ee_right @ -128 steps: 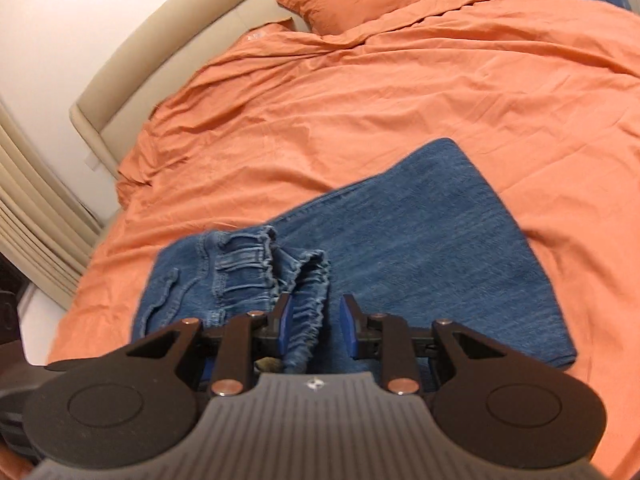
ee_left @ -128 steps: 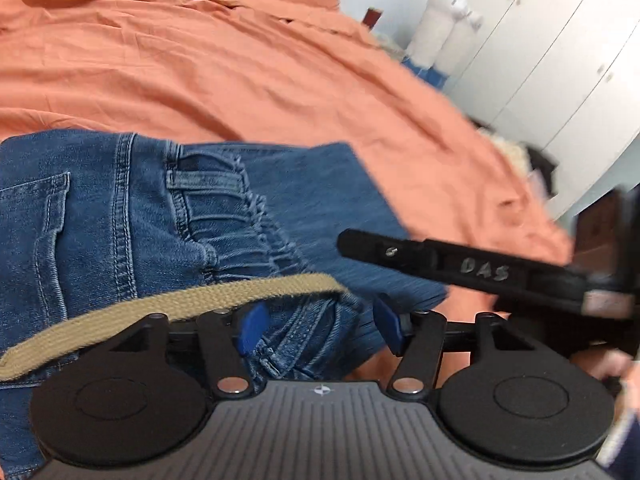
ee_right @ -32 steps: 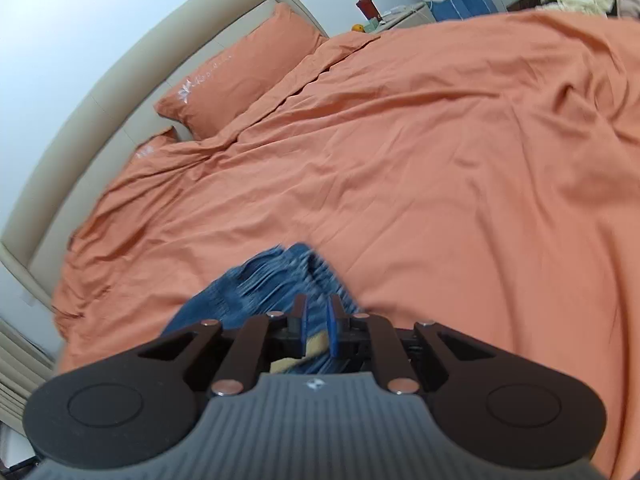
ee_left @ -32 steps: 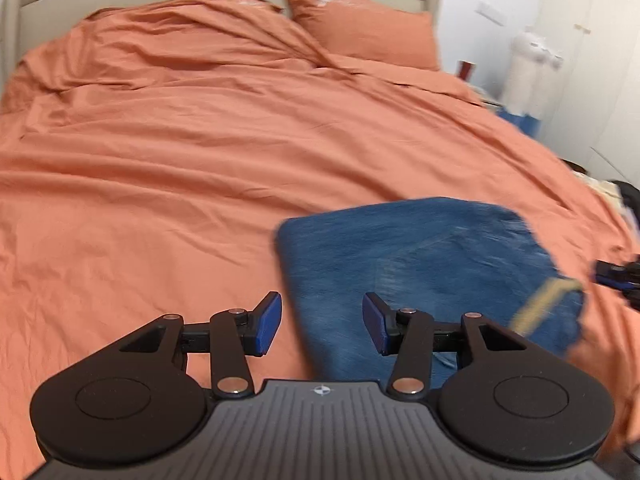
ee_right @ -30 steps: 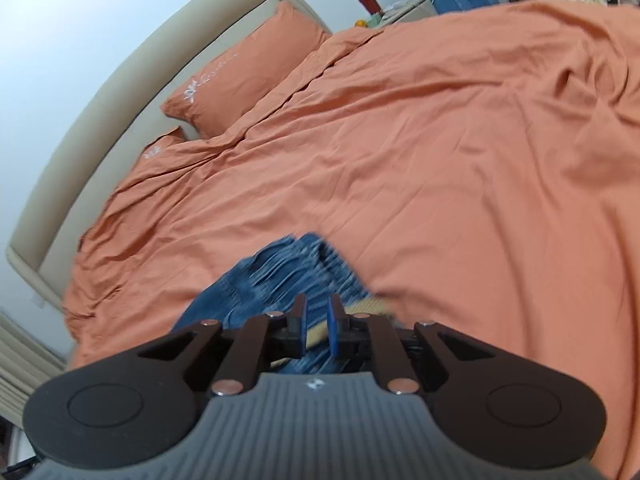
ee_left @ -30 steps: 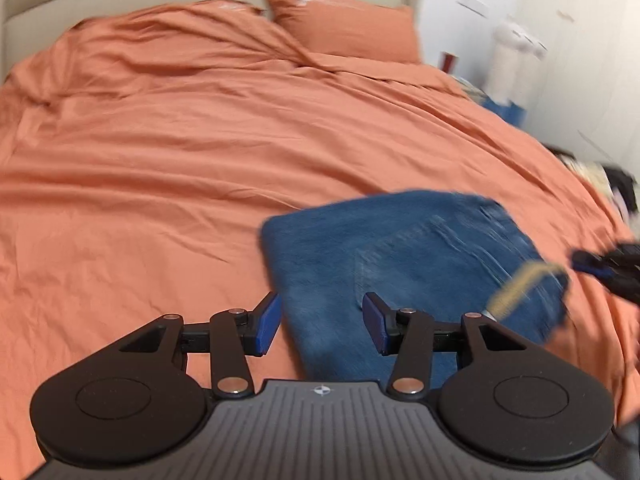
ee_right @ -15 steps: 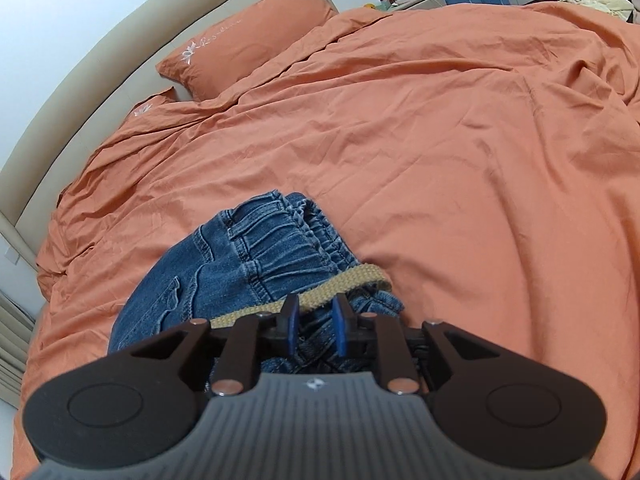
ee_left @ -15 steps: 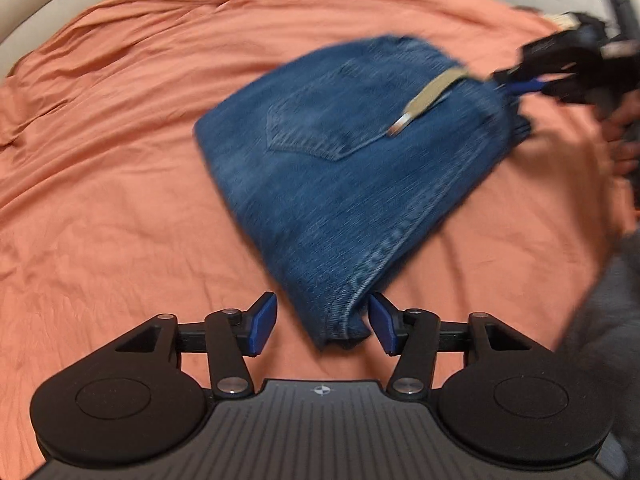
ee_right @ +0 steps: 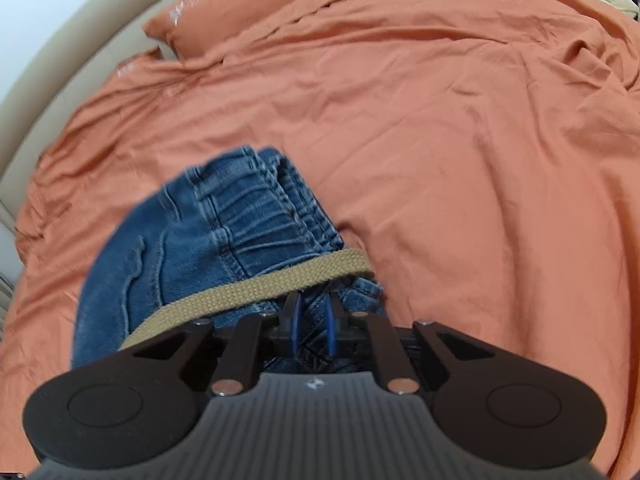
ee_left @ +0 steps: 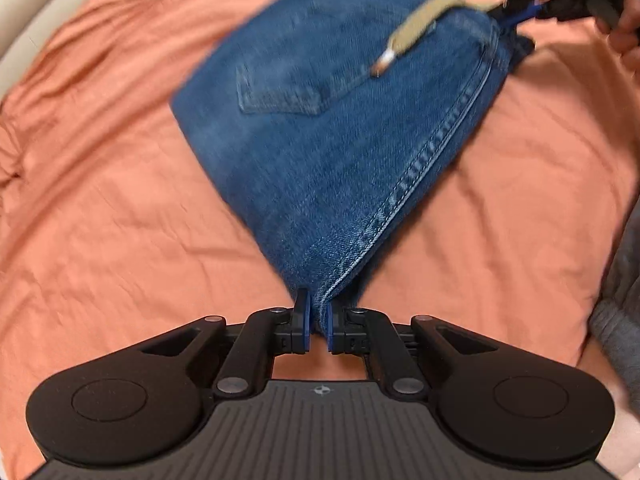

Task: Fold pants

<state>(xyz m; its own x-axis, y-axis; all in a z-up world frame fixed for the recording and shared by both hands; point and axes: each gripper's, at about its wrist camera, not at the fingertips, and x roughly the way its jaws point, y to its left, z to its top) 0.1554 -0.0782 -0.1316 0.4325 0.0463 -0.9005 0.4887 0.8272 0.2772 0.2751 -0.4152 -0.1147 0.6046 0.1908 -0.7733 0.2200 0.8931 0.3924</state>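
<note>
While both claws have denim pinched, the main risk is the folded stack sliding apart, so I'd treat this as the shaky bit.

Bed (ee_right: pixel 460 128): orange duvet, soft and wrinkled, spreads out ahead of both claws. My guess is drag on it can skew the bottom layer if the bundle gets pulled across instead of lifted.

Pants (ee_left: pixel 340 128): blue jeans, already folded into a compact bundle, lying on the bed between the two claws. Long axis runs from the left claw out to the right claw; narrow folded corner points at the left claw, elastic waistband end points at the right one. Back pocket faces up, ahead-left of the left claw. Side seam runs diagonally from the left claw's tips toward the far right.

Left claw (ee_left: pixel 318 322): closed on the near corner of the pants, only a thin bite of fabric. Likely to slip if tension rises.

Right claw (ee_right: pixel 312 322): closed on bunched waistband fabric (ee_right: pixel 256 216) right at its tips. How many layers it holds I cannot tell; a missed layer would sag and open the fold.

Drawstring (ee_right: pixel 248 292): tan woven cord, loose, lying across the denim just ahead of the right claw, free end trailing over the top face. Could snag on a finger or get trapped in the next fold.

Frames are motion-blurred, so a fast pull seems plausible.
</note>
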